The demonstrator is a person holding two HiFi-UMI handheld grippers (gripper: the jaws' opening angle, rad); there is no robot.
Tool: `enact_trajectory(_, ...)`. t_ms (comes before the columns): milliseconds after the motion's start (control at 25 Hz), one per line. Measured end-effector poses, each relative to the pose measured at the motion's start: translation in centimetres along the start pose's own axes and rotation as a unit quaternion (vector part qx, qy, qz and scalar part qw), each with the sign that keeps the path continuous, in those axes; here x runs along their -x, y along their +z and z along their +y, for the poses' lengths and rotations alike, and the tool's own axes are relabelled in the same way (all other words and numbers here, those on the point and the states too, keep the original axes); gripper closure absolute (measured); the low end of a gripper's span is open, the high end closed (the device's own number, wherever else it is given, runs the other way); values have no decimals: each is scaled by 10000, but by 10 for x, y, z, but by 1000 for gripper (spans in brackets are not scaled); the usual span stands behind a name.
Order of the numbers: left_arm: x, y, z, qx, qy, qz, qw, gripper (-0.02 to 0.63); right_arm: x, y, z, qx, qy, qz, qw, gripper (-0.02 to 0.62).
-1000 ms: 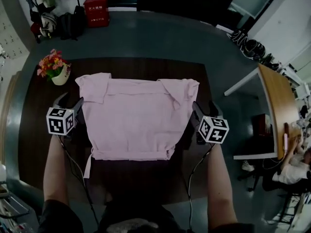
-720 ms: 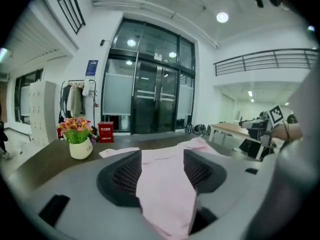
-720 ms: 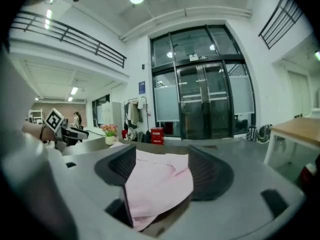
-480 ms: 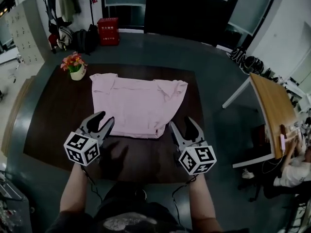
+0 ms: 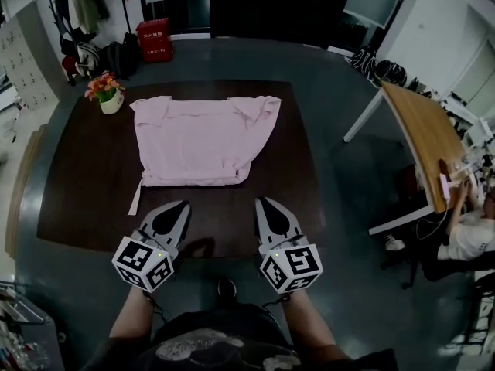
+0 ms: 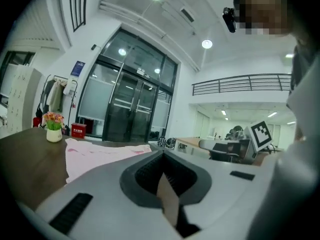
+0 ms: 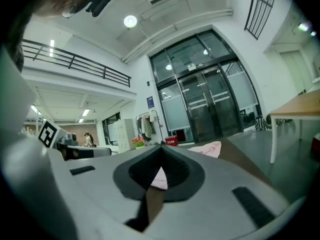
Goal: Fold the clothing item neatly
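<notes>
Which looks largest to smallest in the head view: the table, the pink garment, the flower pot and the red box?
1. table
2. pink garment
3. flower pot and red box: these look about alike, and the box stands farther from the camera, so I won't rank them.

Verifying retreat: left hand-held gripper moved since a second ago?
Yes. The left hand-held gripper has pulled back from the left edge of the pink shirt to the near edge of the table; its jaws just closed, empty.
</notes>
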State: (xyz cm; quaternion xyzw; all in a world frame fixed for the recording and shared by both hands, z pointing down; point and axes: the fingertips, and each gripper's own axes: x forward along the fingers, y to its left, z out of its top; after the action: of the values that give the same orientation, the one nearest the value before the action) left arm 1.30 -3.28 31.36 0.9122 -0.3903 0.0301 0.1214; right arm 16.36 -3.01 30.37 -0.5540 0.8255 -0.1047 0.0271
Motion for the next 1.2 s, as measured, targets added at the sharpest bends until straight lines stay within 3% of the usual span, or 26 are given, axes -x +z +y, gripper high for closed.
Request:
enact_trajectory(320, 90, -63, -24, 334, -155, 436, 9984, 595, 49, -59, 75, 292, 48, 627, 9976, 601)
enact_trajectory(720, 188, -77, -52, 322, -312, 412, 9981, 595, 122, -81, 165, 553, 117, 821, 9950, 601)
enact_trajectory(1200, 260, -106, -65, 383, -536, 476, 9967, 595, 176, -117, 228, 503, -115, 1018, 9935, 603)
